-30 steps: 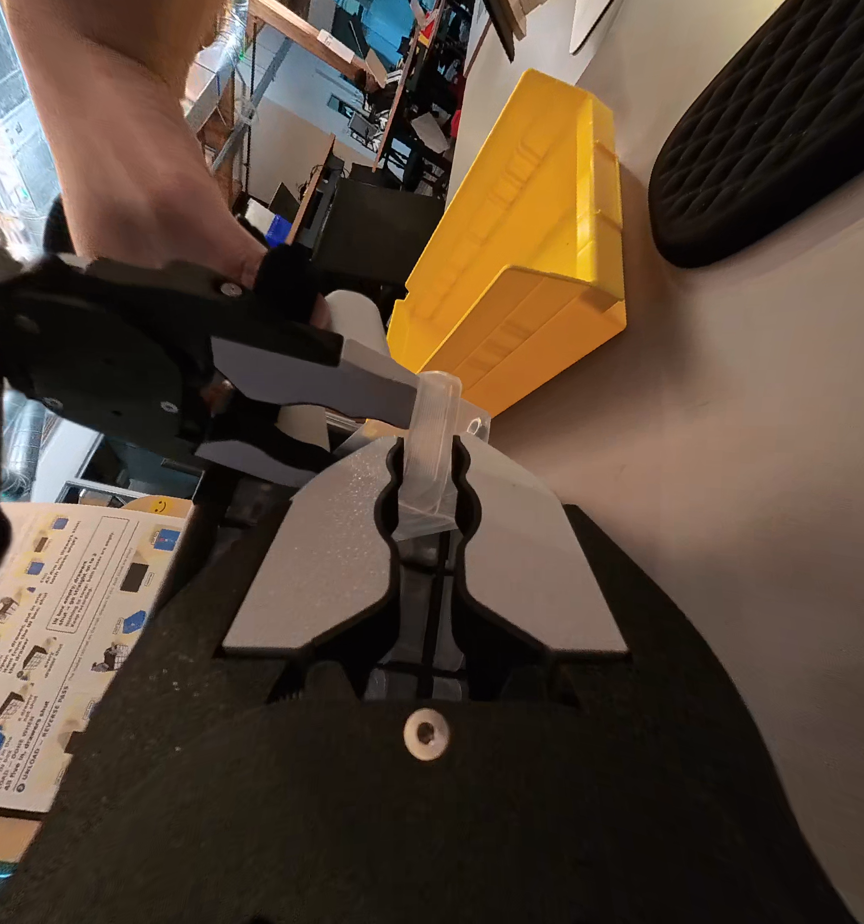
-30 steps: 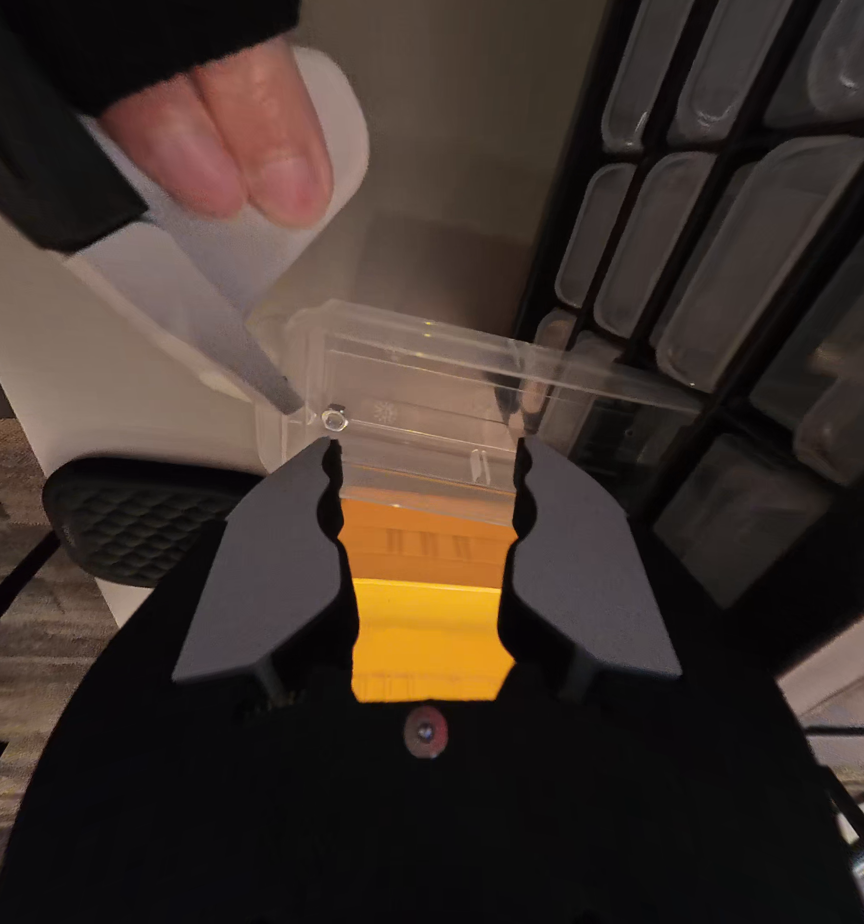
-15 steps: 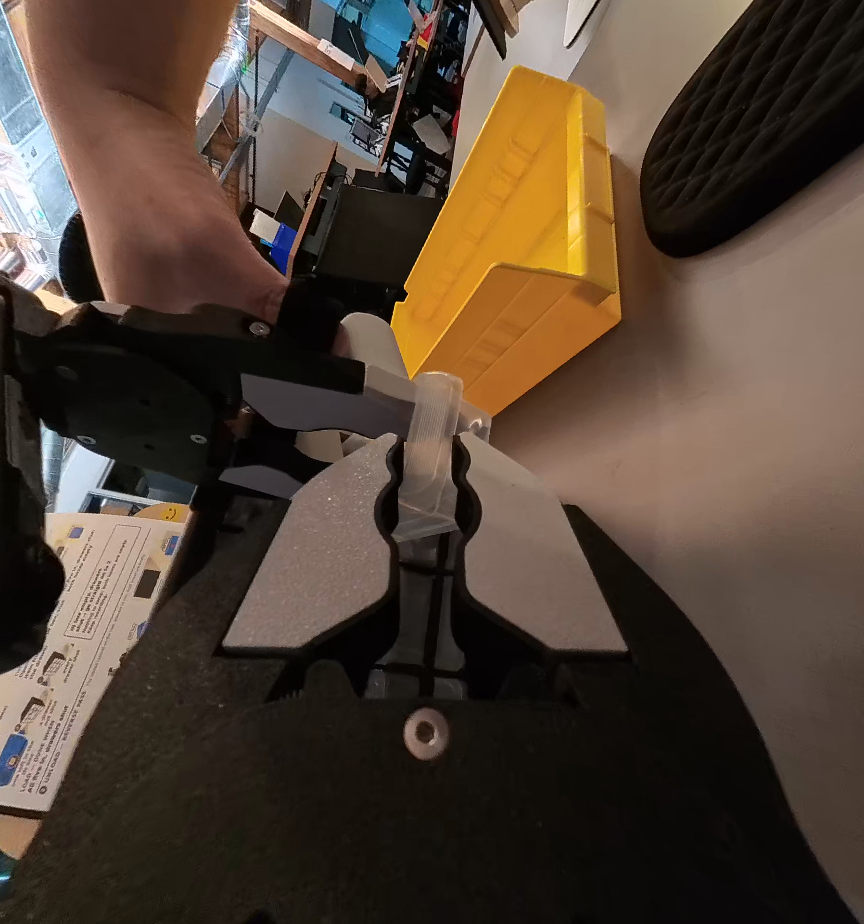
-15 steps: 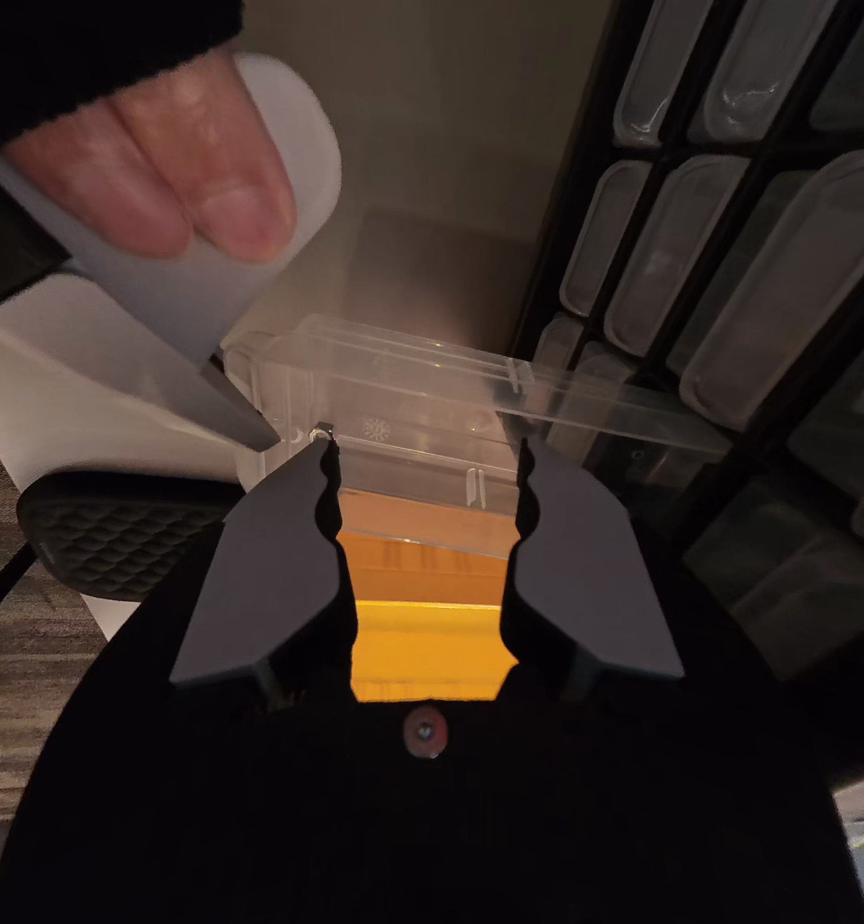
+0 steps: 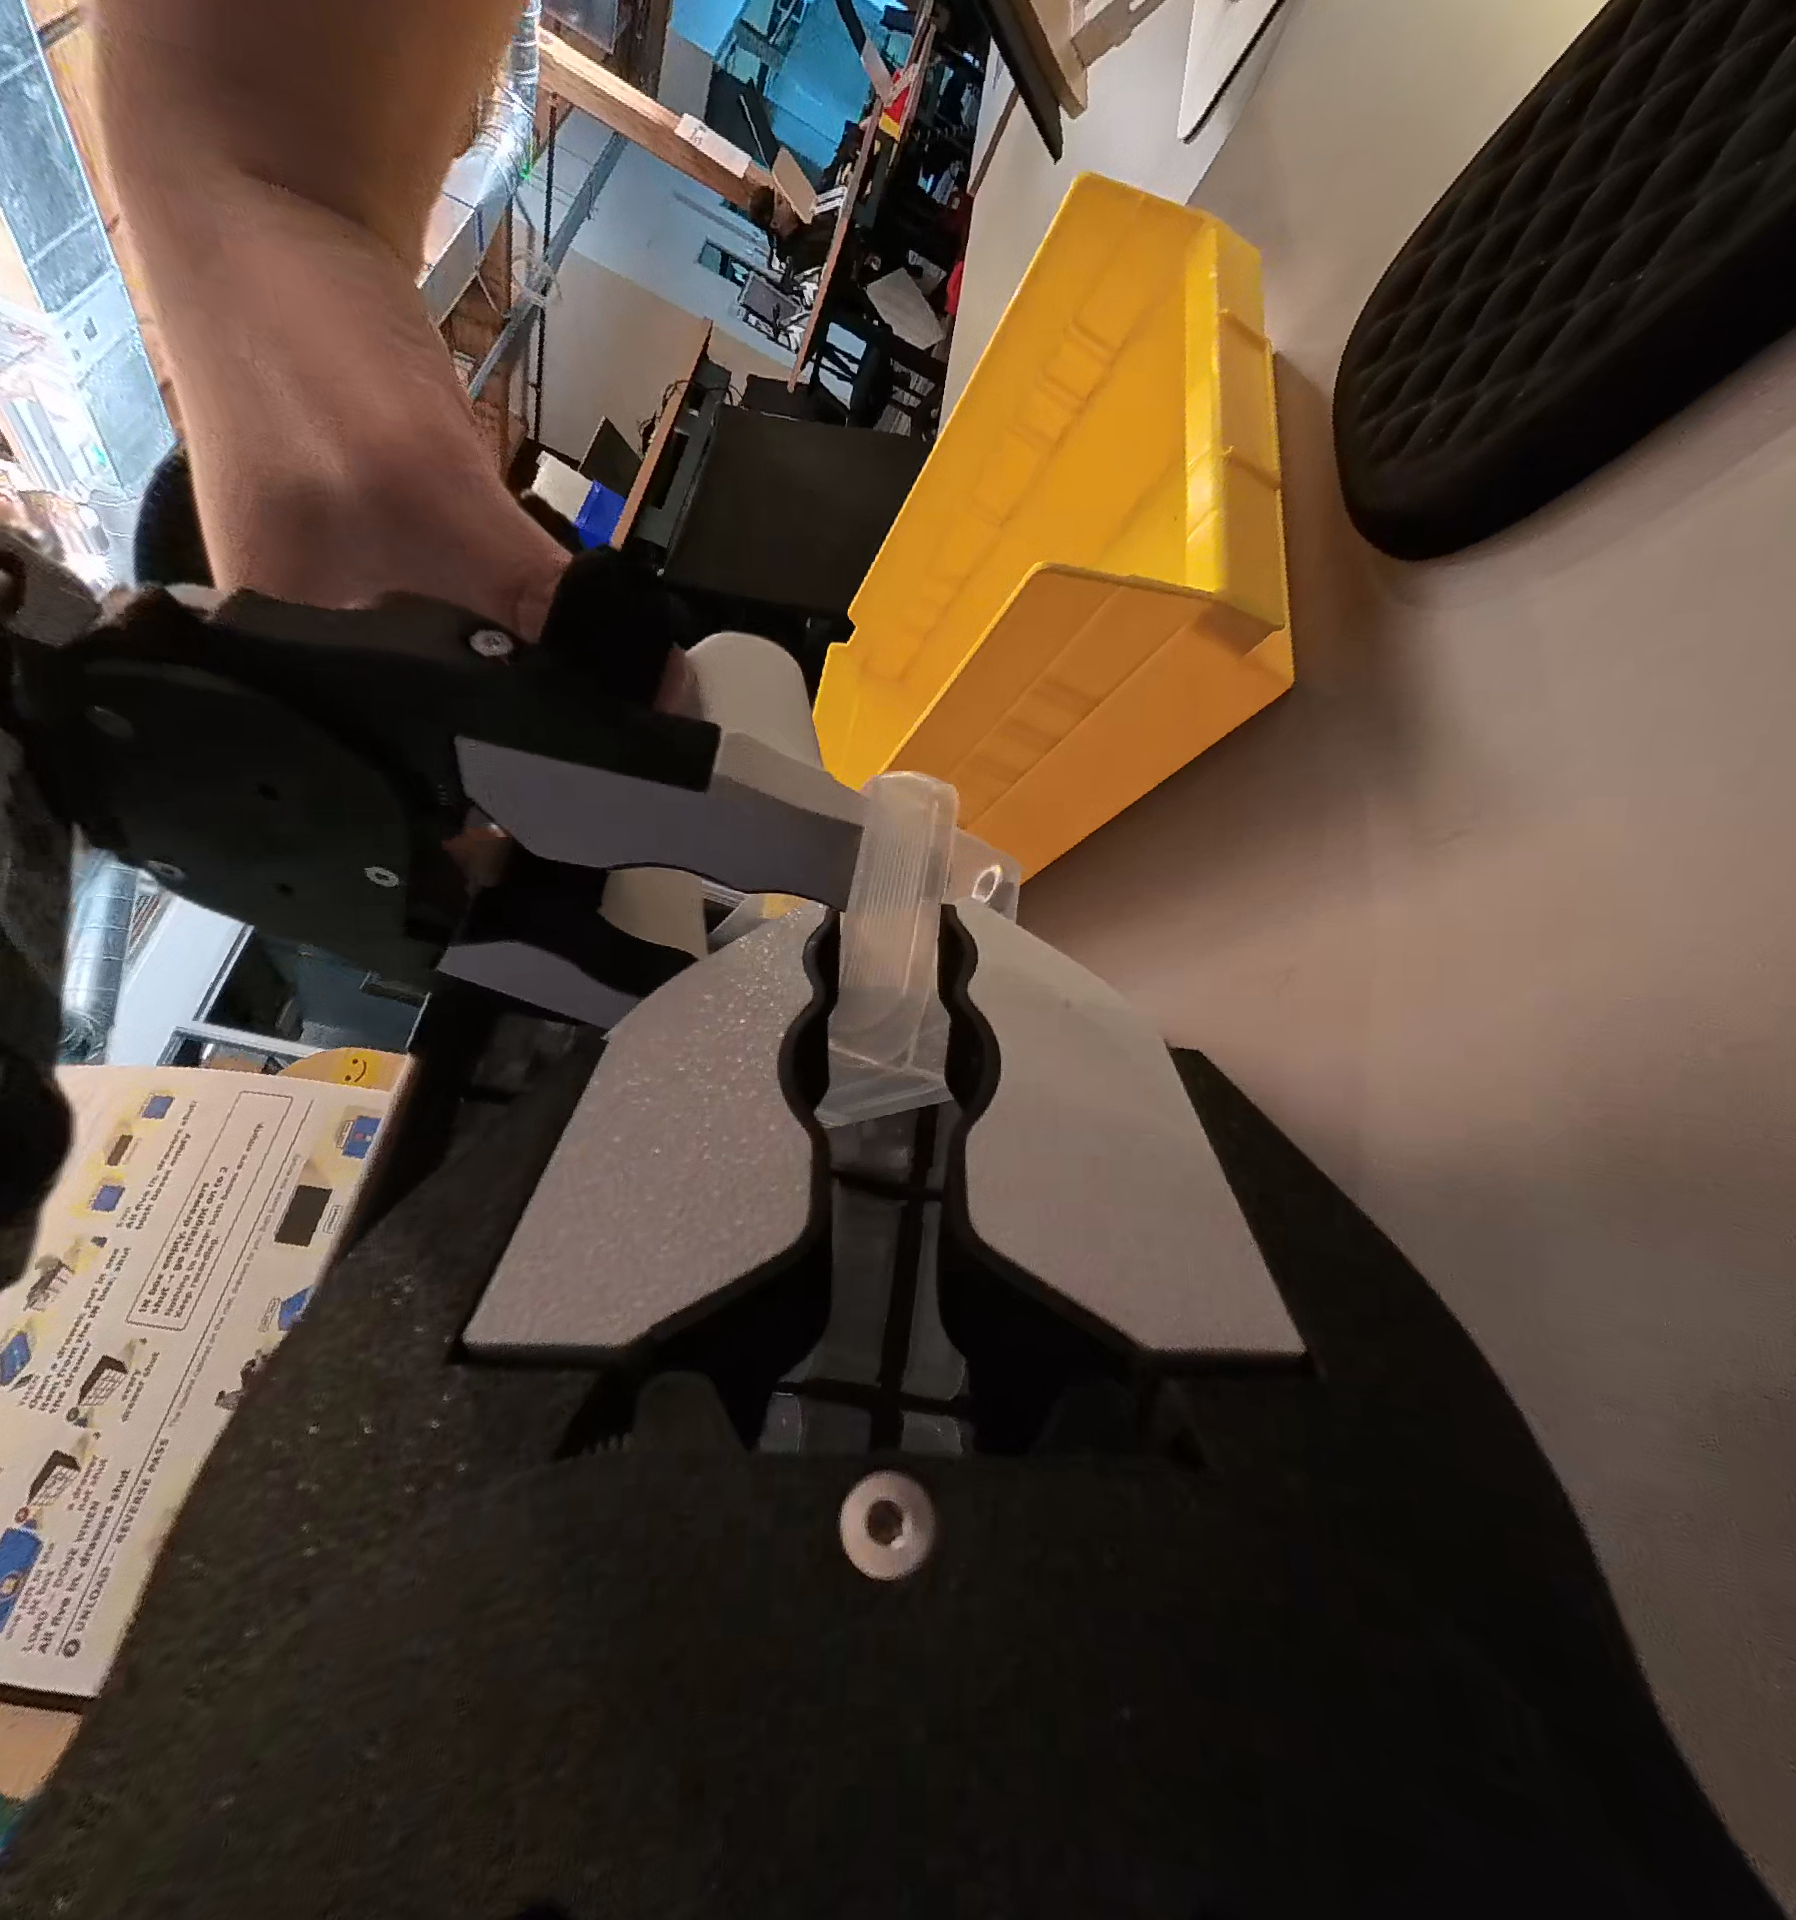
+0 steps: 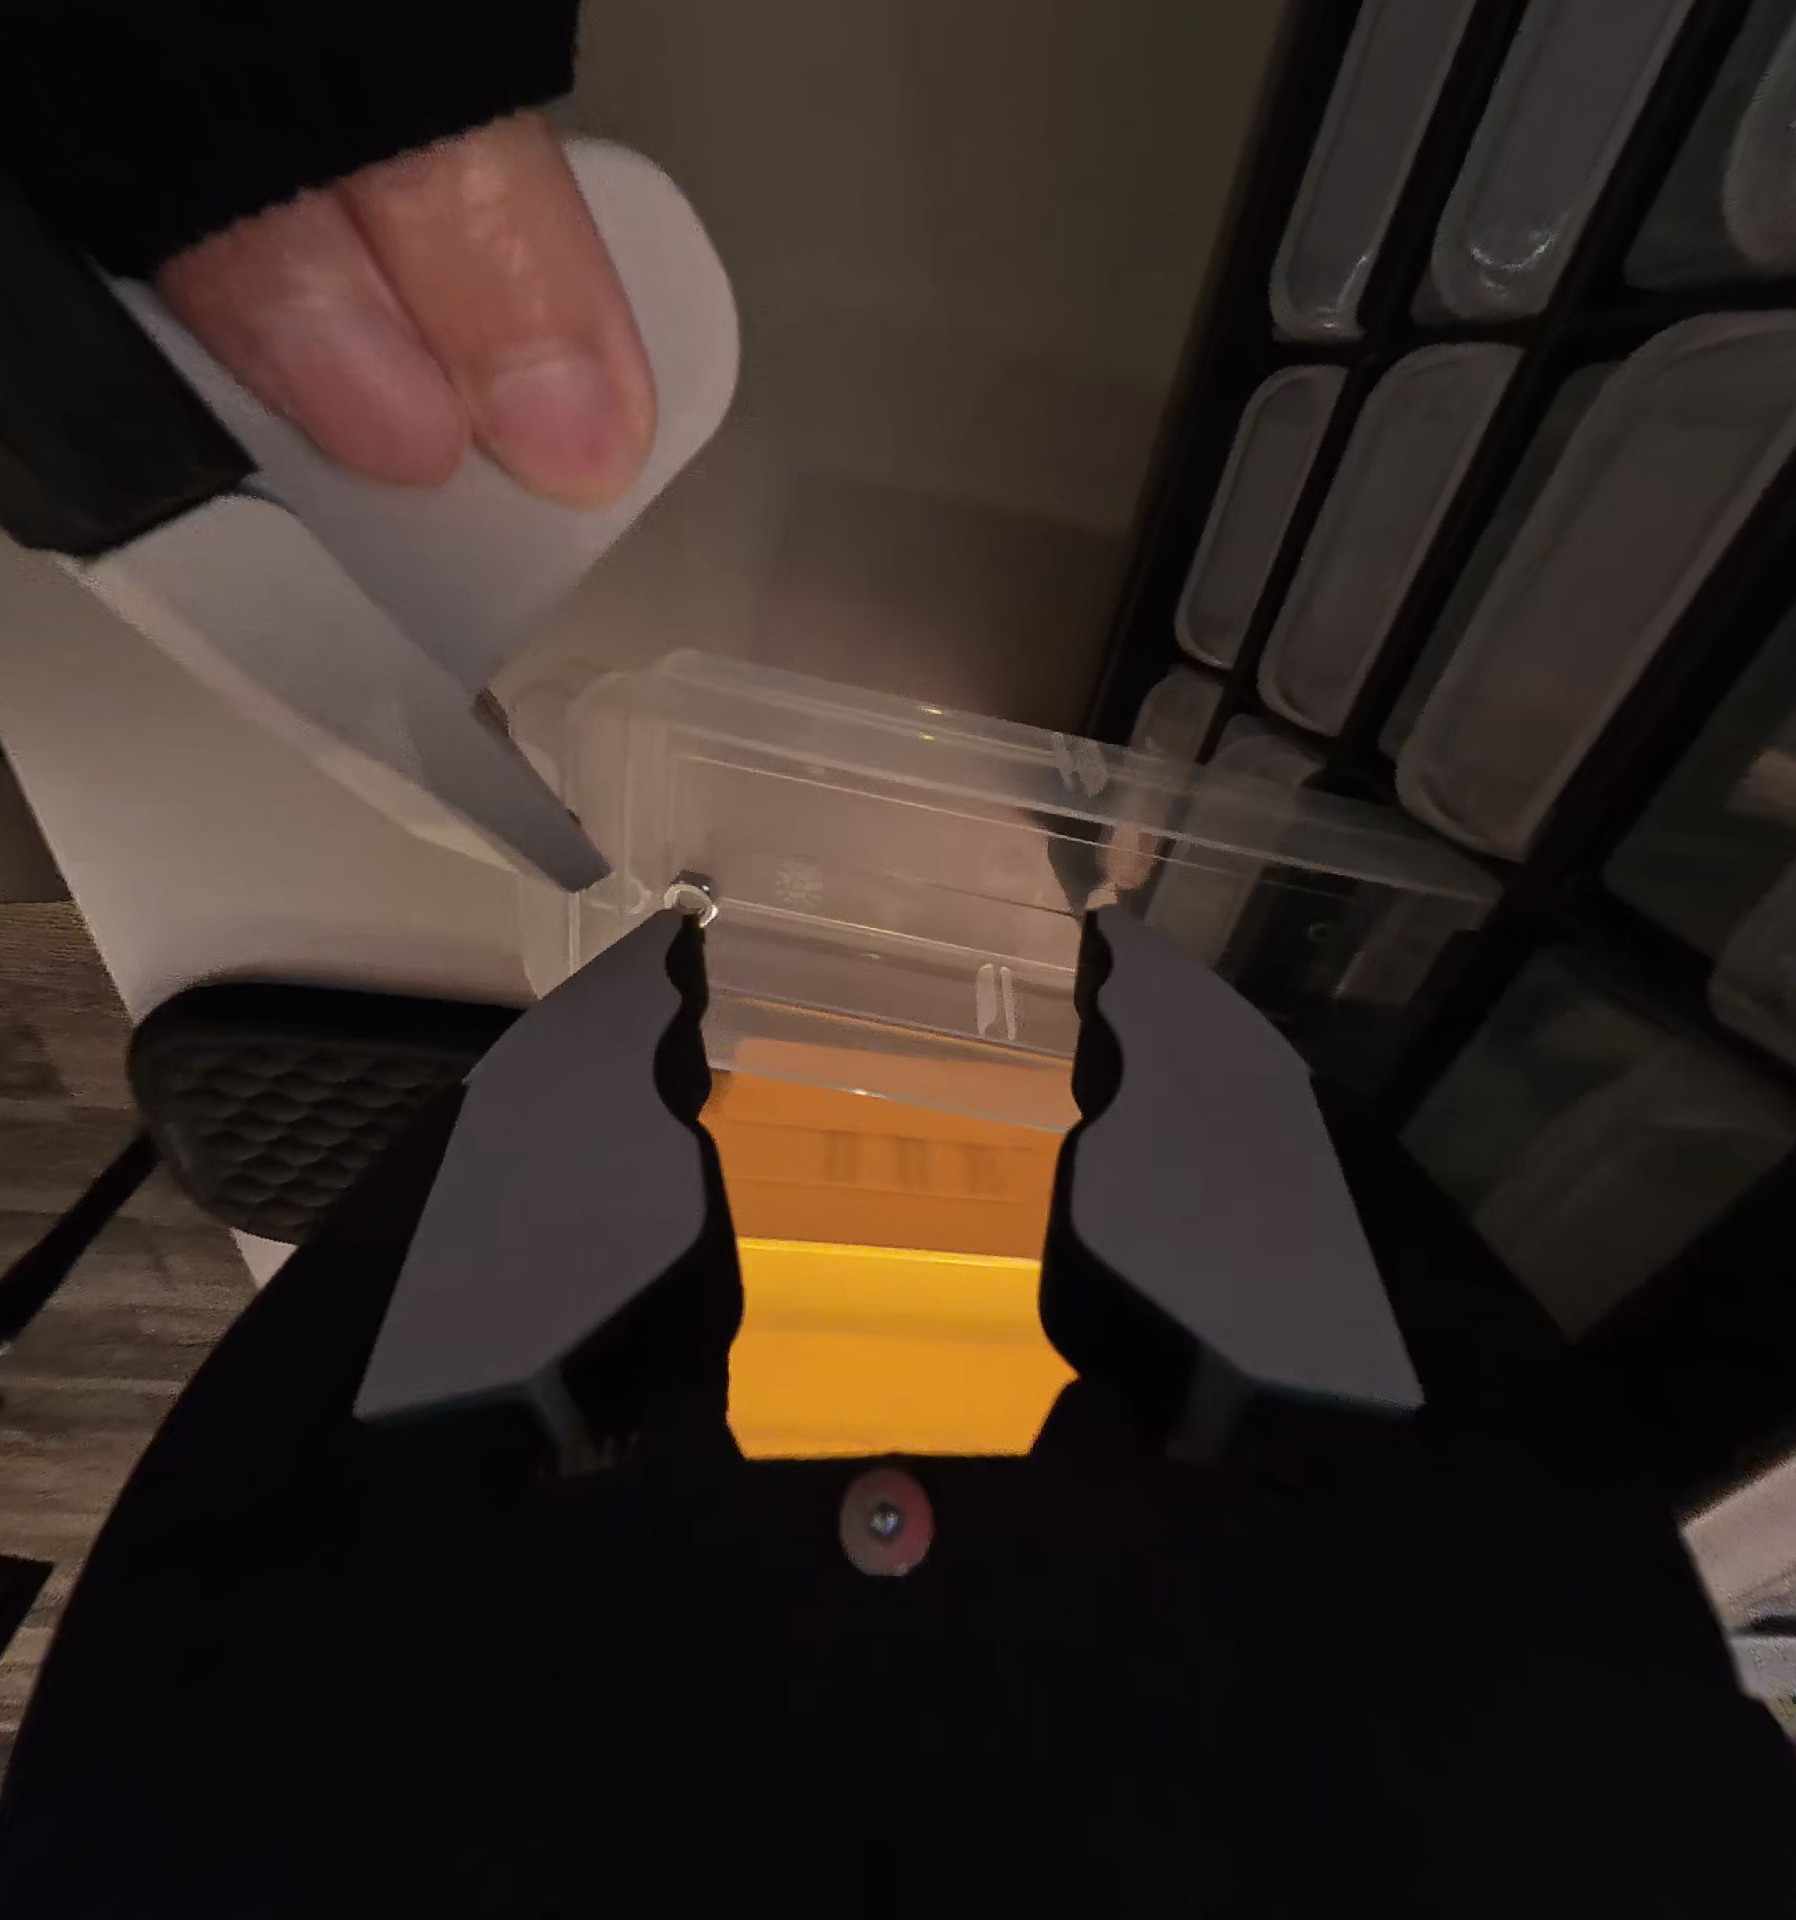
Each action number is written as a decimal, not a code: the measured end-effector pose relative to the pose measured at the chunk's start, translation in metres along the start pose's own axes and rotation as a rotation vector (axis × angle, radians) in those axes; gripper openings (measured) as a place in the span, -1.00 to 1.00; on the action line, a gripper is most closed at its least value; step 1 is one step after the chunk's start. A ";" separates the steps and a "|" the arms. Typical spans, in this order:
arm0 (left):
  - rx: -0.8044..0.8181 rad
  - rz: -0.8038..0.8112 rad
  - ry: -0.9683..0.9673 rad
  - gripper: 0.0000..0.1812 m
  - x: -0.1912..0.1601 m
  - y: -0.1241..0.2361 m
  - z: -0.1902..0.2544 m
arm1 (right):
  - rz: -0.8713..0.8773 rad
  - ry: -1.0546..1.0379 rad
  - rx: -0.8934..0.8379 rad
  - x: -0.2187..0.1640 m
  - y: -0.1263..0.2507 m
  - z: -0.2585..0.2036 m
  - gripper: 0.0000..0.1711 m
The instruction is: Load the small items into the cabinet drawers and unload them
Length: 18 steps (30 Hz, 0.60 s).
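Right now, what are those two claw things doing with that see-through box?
A person holds a gripper in each hand. The left gripper is shut on the front end of a clear plastic drawer pulled out of the black cabinet. The right gripper is open, its fingertips at the drawer, beside a small metal nut lying in it. A yellow bin sits on the table below. It looks like the nut is about to be picked out.
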<state>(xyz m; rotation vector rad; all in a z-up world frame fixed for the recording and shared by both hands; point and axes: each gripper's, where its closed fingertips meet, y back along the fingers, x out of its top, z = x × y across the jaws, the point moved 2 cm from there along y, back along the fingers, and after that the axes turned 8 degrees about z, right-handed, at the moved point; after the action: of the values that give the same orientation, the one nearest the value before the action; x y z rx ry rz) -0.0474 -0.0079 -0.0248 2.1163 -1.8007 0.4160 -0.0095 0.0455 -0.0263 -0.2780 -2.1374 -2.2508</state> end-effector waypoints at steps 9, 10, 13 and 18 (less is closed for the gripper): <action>0.004 0.005 -0.017 -0.81 0.001 -0.002 -0.001 | -0.052 0.002 0.000 -0.001 -0.007 0.002 -0.18; 0.005 0.004 -0.014 -0.81 0.000 -0.002 -0.001 | -0.056 -0.003 -0.003 -0.001 -0.007 0.002 -0.18; 0.007 -0.004 -0.017 -0.81 -0.002 -0.003 -0.001 | -0.070 -0.017 -0.012 -0.002 -0.008 0.005 -0.18; 0.010 -0.002 -0.012 -0.81 -0.002 -0.004 0.000 | -0.085 -0.020 -0.016 -0.003 -0.009 0.005 -0.18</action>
<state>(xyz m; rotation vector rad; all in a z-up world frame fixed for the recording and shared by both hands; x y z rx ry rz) -0.0440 -0.0054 -0.0256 2.1315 -1.8070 0.4134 -0.0074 0.0510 -0.0352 -0.2143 -2.1825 -2.3209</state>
